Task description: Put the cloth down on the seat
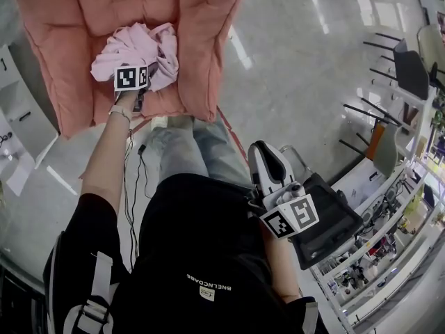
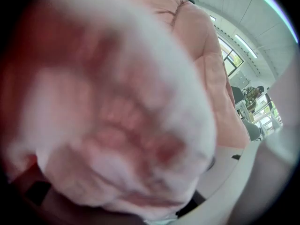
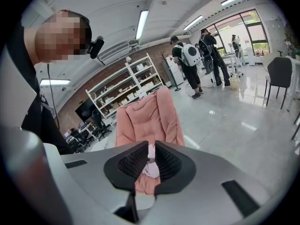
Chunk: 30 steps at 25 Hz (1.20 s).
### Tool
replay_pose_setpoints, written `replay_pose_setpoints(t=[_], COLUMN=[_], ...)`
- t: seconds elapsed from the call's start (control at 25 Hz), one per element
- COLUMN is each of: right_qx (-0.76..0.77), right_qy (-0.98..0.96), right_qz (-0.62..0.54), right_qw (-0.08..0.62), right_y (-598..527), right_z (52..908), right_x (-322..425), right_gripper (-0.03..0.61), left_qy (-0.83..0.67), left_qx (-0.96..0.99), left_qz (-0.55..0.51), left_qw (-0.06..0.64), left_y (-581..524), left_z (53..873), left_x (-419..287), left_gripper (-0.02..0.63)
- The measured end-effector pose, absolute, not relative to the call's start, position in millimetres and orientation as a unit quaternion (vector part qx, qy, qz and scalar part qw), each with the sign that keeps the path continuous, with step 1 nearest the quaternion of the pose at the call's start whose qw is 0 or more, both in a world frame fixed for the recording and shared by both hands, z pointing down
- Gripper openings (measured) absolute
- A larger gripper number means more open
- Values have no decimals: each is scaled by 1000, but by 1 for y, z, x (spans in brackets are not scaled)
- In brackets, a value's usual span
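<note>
A crumpled pale pink cloth (image 1: 142,47) lies on the seat of a salmon-pink padded chair (image 1: 201,26). My left gripper (image 1: 134,83) is at the cloth's near edge, and its marker cube hides the fingertips. In the left gripper view the blurred cloth (image 2: 117,125) fills the lens. The jaws stand far apart at the picture's lower corners, with the chair back (image 2: 206,64) behind. My right gripper (image 1: 268,162) hangs by the person's right hip, away from the chair. Its jaws (image 3: 149,149) are a narrow slit apart with nothing in them. The distant cloth (image 3: 151,168) and chair (image 3: 145,118) show through the slit.
White shelving (image 1: 14,110) stands left of the chair. A black case (image 1: 327,228) sits by my right hip. Black chairs (image 1: 410,72) and cluttered benches (image 1: 389,249) line the right. Two people (image 3: 187,62) stand far off on the glossy floor (image 1: 299,68).
</note>
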State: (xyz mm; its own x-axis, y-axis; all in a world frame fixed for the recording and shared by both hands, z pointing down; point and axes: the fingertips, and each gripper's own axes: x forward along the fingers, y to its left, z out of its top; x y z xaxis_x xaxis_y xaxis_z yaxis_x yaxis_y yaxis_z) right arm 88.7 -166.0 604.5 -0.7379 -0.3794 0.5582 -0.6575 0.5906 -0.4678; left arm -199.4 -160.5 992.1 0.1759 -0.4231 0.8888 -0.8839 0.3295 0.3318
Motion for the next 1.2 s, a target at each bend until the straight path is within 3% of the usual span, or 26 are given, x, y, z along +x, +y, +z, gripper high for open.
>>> replay_pose_setpoints(t=[0.24, 0.72, 1.2], right_qx=[296, 286, 270], right_qy=[-872, -878, -885], right_qz=[339, 345, 358], right_qw=[193, 169, 126], right_y=[-168, -171, -169], right_z=[598, 577, 525], right_x=[84, 79, 80], right_gripper=[63, 63, 63], left_qy=[-623, -632, -638], left_qx=[496, 457, 480], left_qz=[242, 197, 174], left_qw=[554, 594, 577], left_y=[-142, -108, -89], left_z=[987, 958, 853], left_x=[-206, -195, -168], left_gripper=[357, 357, 356])
